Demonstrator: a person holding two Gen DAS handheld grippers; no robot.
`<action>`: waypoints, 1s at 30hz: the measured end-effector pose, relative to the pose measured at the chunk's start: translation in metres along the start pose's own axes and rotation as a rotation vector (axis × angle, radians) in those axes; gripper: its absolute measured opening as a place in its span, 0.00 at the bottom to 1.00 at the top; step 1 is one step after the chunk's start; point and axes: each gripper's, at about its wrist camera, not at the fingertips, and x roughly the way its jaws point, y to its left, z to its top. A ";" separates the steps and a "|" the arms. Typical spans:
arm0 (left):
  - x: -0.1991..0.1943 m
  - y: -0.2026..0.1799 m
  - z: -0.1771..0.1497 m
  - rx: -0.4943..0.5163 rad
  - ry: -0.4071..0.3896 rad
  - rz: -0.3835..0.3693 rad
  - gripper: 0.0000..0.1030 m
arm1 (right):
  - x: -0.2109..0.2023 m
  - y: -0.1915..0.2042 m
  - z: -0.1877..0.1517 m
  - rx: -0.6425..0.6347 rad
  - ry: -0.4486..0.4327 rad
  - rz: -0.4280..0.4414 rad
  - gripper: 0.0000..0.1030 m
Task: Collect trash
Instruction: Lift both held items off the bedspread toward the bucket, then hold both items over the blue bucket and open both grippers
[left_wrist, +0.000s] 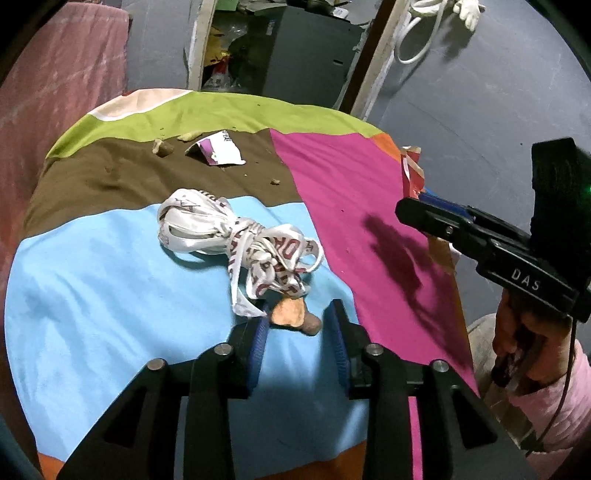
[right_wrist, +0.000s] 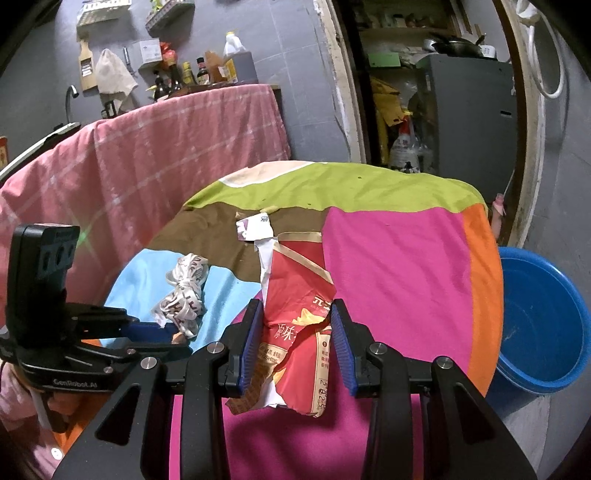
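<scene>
Biggest thing in front of you is the round table under a colour-block cloth of blue, brown, green, magenta and orange patches. At about 3 o'clock from it, down on the floor, sits a blue plastic tub.

Your right gripper is clamped on a crumpled red snack bag with a torn white edge, both blue pads pressed into its sides, held over the magenta patch.

In the middle of the table, on the blue patch, lies a bundled white ribbon with dark red lettering. At 12 o'clock from it, on the brown patch, is a torn white-and-purple wrapper, with a few tan crumbs near it.

Your left gripper has its jaws apart around a small orange-brown food scrap, just at 6 o'clock of the ribbon; the pads aren't touching it.
</scene>
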 end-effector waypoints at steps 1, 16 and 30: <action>-0.001 -0.003 -0.001 0.007 -0.002 0.005 0.23 | 0.000 0.000 0.000 0.000 0.000 0.001 0.34; -0.038 -0.038 -0.006 0.023 -0.186 0.035 0.23 | -0.036 0.004 0.000 -0.033 -0.118 -0.034 0.34; -0.083 -0.105 0.052 0.065 -0.660 0.071 0.23 | -0.135 0.006 0.033 -0.125 -0.499 -0.207 0.34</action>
